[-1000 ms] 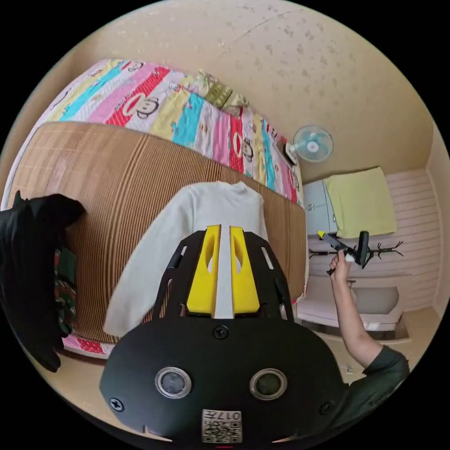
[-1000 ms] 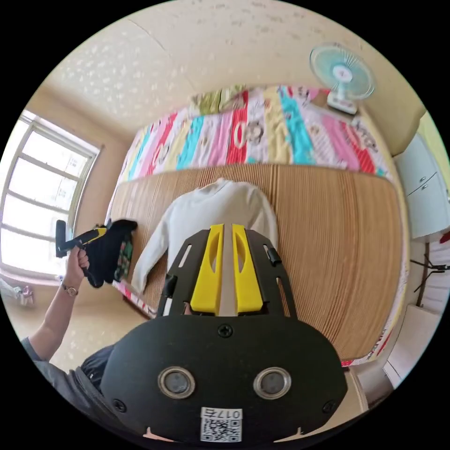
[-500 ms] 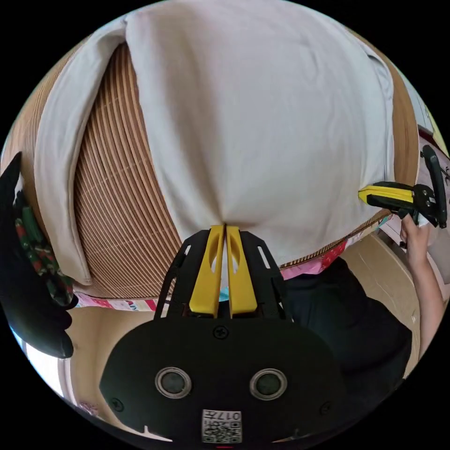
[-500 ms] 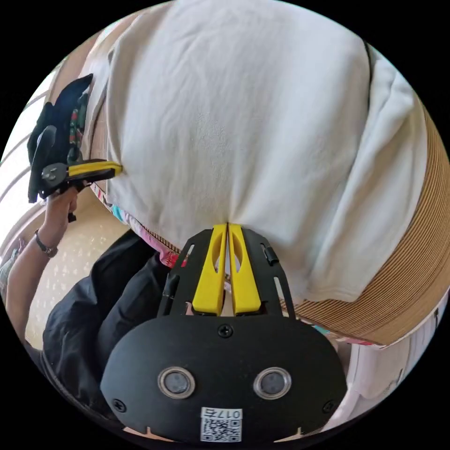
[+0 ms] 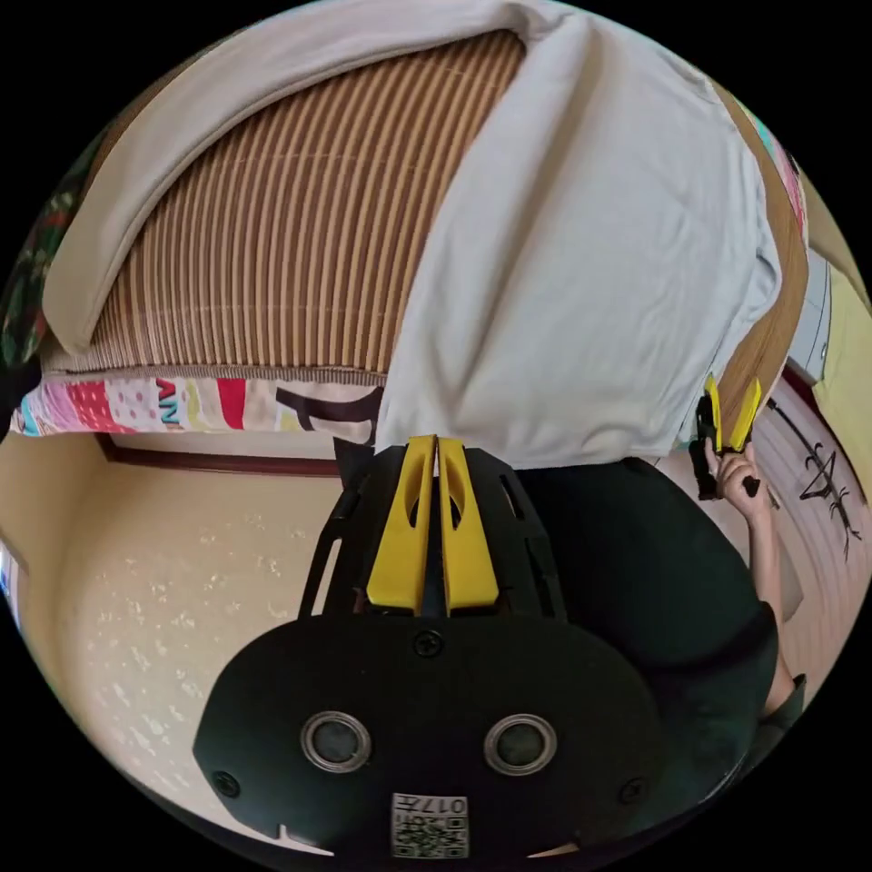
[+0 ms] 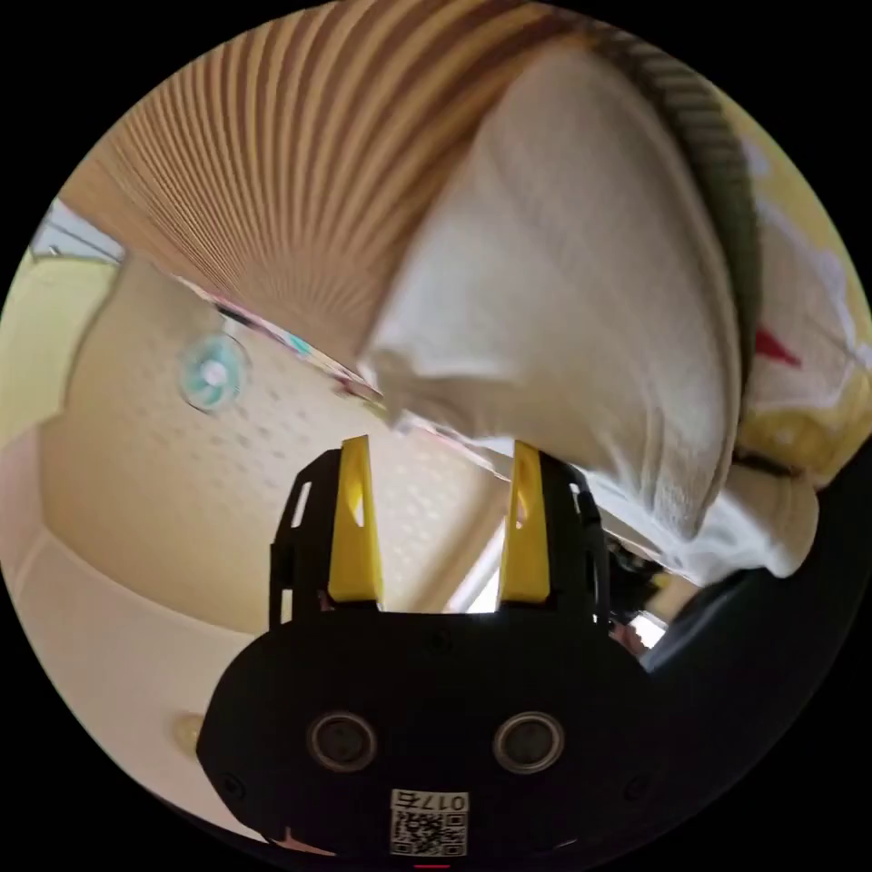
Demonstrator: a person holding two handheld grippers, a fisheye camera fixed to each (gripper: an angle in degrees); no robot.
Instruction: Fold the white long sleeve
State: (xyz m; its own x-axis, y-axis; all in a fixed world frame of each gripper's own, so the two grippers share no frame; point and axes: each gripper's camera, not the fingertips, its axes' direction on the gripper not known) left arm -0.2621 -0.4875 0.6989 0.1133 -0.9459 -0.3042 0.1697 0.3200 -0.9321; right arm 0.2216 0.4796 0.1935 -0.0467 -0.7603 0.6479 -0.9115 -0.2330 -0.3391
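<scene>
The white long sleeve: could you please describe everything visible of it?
The white long sleeve, of soft, matte knit cloth, lies on the ribbed brown bamboo mat, one sleeve stretched across the mat. Its hem hangs over the bed's edge, where the left tongs are shut on it. The right tongs stand open beside it.

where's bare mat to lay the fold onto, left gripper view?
Bare bamboo mat lies between the shirt's body and its sleeve, down to the bedsheet edge. The shirt side is crowded: its hem hangs over the mat's near edge by the left gripper, and the right gripper, open, sits at the far hem corner.
</scene>
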